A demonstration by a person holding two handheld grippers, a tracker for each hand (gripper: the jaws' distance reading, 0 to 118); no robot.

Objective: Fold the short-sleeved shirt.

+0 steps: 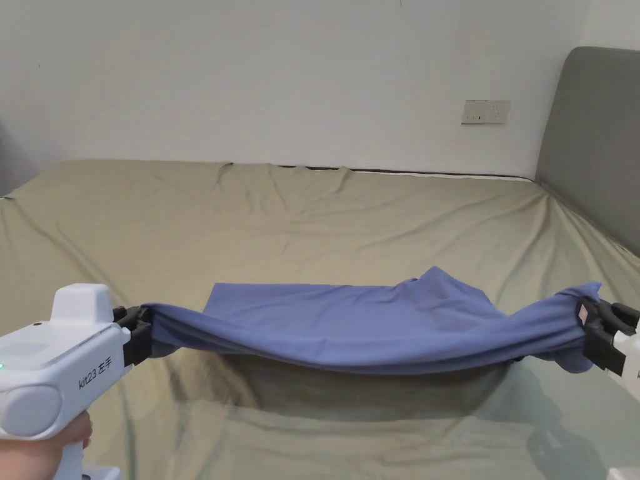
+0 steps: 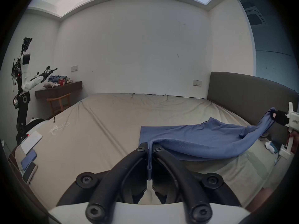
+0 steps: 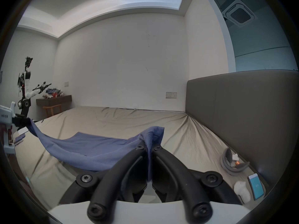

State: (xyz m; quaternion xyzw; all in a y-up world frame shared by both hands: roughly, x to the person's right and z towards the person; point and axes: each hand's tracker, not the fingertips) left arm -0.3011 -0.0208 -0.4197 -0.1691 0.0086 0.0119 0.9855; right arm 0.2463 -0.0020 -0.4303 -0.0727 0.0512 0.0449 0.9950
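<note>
Holding now: the blue shirt (image 1: 350, 325) hangs stretched between two grippers above the near part of the bed, its middle sagging and casting a dark shadow on the sheet below.
Left gripper (image 1: 134, 334): near left, white body in a hand; in the left gripper view its black jaws are pressed together on a bunched edge of the shirt (image 2: 194, 144), a strip of cloth running down between them.
Right gripper (image 1: 597, 331): near right edge of the head view; in the right gripper view its jaws are clamped together on the other bunched end of the shirt (image 3: 97, 150), with fabric spilling over the tips.
Shirt's far edge: still lying flat on the sheet just past the lifted span, with a straight corner at the left and a raised peak toward the right.
Bed sheet (image 1: 312, 212): olive-tan, wrinkled, running from the near edge back to the wall.
Near right on the bed: a white bottle (image 3: 241, 191) beside a phone (image 3: 256, 188), and a grey curled band (image 3: 231, 164) a little farther along the headboard.
Headboard (image 1: 594, 144): grey, padded, along the right side.
Far wall: white, with a socket plate (image 1: 485, 112) near the headboard.
Far left corner: a dark shelf (image 2: 58, 89) with clutter, a wooden chair (image 2: 59, 103) under it, and a black-and-white robot (image 2: 24, 85) standing beside.
</note>
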